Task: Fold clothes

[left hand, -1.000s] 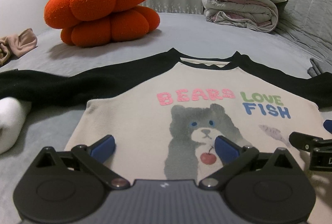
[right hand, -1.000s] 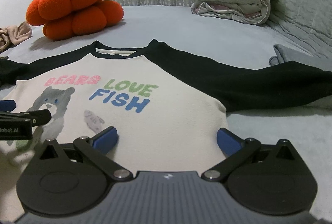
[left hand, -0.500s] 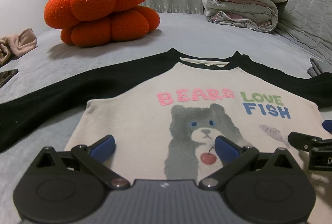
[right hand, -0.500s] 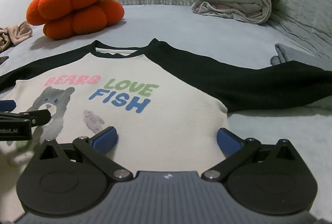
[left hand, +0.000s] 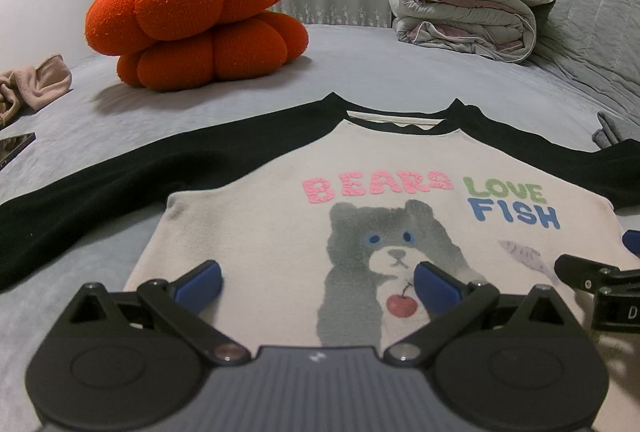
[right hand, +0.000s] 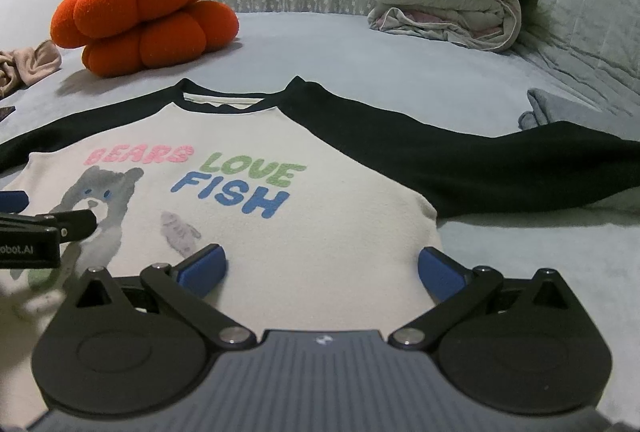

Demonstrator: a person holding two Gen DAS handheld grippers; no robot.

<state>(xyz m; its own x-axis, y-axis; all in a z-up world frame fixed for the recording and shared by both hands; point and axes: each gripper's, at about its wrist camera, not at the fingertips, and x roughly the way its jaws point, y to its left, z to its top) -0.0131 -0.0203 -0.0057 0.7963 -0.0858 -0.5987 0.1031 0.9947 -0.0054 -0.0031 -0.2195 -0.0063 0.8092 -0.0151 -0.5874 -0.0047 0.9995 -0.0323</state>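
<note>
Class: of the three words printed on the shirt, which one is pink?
BEARS, directly above the bear. LOVE is green and FISH blue.

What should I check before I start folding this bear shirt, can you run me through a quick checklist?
1. Shirt lies flat, print up: ok.
2. Both black sleeves spread out to the sides, left sleeve and right sleeve: ok.
3. Left claw open and empty, over the hem near the bear: ok.
4. Right claw open and empty, over the hem on the fish side: ok.
5. Hem edge itself in view for a grip: cannot tell, both claw bodies hide it.
6. Fold path free of the pumpkin cushion and the folded duvet, both well behind the collar: ok.
</note>
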